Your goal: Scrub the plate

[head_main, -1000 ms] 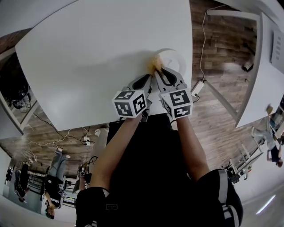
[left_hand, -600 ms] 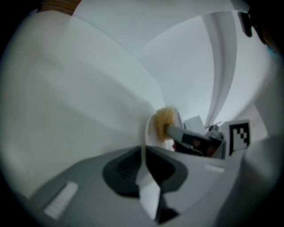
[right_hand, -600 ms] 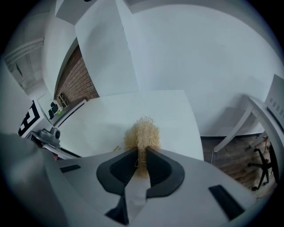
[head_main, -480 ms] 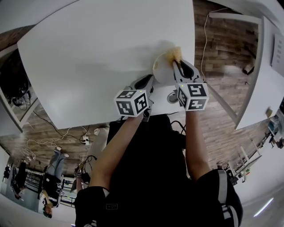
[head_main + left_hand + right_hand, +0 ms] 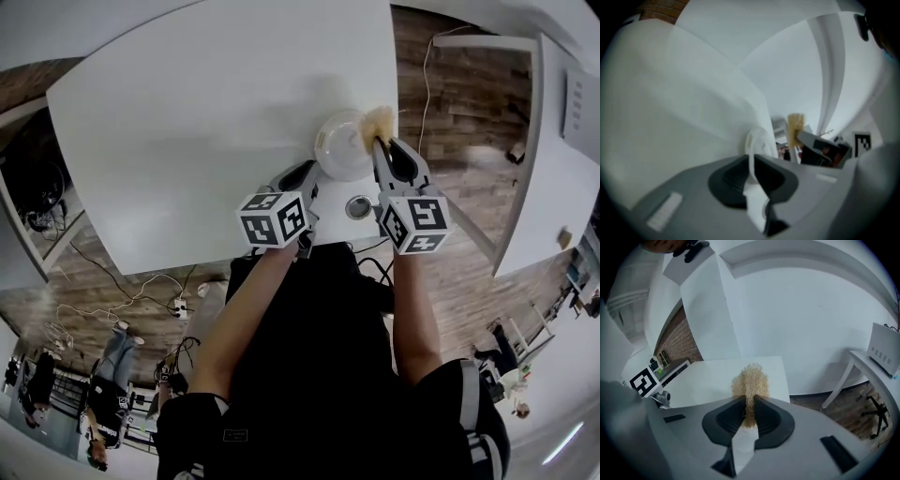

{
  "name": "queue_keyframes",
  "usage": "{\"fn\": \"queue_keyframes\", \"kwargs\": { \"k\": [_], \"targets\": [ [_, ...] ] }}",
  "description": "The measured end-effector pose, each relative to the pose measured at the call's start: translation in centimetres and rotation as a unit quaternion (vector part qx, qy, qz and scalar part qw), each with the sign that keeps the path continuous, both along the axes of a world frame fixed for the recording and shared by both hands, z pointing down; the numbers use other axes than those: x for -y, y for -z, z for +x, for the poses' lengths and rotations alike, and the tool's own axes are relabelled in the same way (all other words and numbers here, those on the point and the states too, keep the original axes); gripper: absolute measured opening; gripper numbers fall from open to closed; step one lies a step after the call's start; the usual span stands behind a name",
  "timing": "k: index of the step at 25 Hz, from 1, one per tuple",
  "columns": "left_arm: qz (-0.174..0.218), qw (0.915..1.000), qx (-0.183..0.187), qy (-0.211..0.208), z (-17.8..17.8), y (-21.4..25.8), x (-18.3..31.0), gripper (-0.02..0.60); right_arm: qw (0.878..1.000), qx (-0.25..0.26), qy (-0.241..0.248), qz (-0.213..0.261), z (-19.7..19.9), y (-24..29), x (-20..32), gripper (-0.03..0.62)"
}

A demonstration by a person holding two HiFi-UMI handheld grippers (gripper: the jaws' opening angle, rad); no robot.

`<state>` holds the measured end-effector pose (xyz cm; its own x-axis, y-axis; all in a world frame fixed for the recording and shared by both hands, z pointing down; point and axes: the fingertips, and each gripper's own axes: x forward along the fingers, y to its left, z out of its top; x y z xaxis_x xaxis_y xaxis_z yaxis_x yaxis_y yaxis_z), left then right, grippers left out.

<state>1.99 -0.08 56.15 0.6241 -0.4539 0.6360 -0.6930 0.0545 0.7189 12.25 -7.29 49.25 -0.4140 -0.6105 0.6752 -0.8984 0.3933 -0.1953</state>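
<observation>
A white plate (image 5: 342, 145) sits near the right front corner of the white table (image 5: 187, 141). My left gripper (image 5: 314, 172) is shut on its near-left rim. In the left gripper view the plate (image 5: 754, 140) runs edge-on between the jaws of the left gripper (image 5: 752, 165). My right gripper (image 5: 382, 144) is shut on a tan fibre scrubber (image 5: 380, 122), which sits at the plate's right rim. In the right gripper view the scrubber (image 5: 750, 383) sticks out of the closed jaws of the right gripper (image 5: 749, 405). From the left gripper view the scrubber (image 5: 795, 126) shows beyond the plate.
A small round metal fitting (image 5: 358, 207) lies in the tabletop just in front of the plate. The table's right edge (image 5: 397, 84) runs close beside the scrubber, with wood floor beyond. Another white table (image 5: 553, 141) stands at the far right.
My right gripper has carried the scrubber from the plate's left side, over its far rim, to its right rim. The left gripper keeps its hold on the plate.
</observation>
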Motion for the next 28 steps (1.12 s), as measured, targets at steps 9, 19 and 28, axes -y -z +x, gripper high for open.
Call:
{"fn": "queue_keyframes", "kwargs": {
  "k": [9,19,28],
  "targets": [
    [0.04,0.9989,0.017,0.018,-0.8,2.9,0.2,0.032,0.999,0.023,0.003,0.044,-0.4,3.1,-2.0,0.043],
    [0.111,0.9934,0.015,0.023,-0.5,7.9,0.2,0.032,0.996,0.044,0.005,0.082,-1.1,6.0,-3.9,0.044],
    [0.139,0.9899,0.01,0.025,-1.6,10.7,-1.8,0.032,0.994,0.05,0.021,0.094,-2.7,8.0,-6.3,0.043]
  ]
}}
